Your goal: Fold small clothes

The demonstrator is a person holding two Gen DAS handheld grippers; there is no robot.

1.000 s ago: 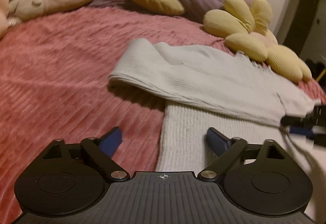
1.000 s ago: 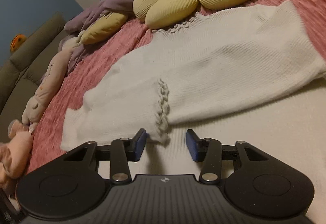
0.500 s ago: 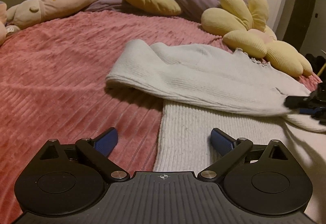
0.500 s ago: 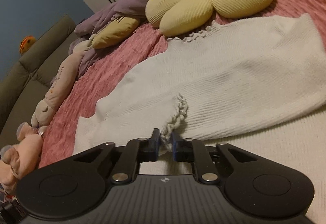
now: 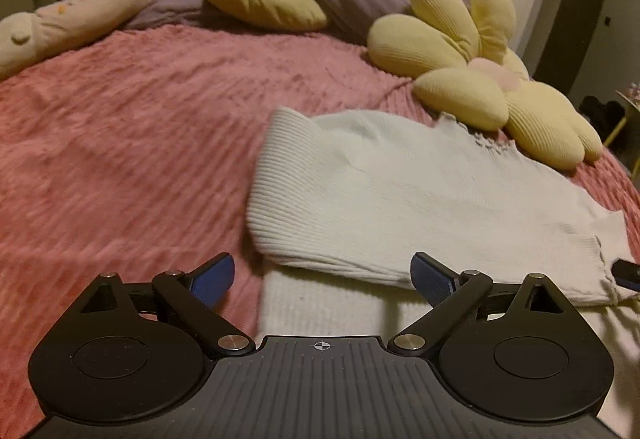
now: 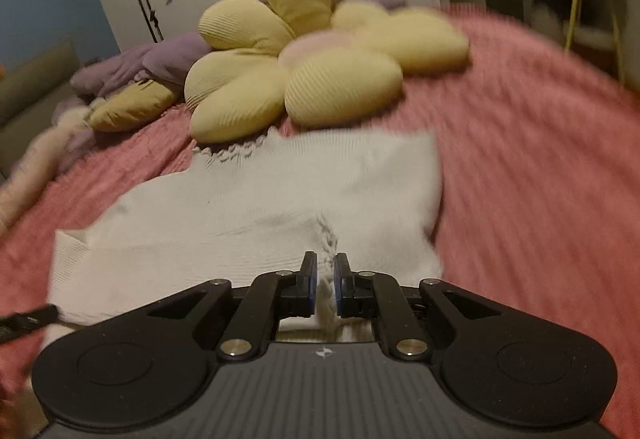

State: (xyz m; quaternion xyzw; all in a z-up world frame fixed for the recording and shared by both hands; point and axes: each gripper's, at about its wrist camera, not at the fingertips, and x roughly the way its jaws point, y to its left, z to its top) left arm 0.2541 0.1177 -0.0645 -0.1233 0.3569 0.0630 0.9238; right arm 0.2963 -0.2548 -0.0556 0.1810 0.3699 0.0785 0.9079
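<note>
A left gripper (image 5: 322, 279) hangs spread and empty at six o'clock over a white knit sweater (image 5: 400, 195) on the pink bedspread (image 5: 140, 139), one sleeve already folded across. The right gripper (image 6: 325, 279), jaws easing apart, pinches its frilled cuff (image 6: 329, 239). Likely the body folds remain.
</note>
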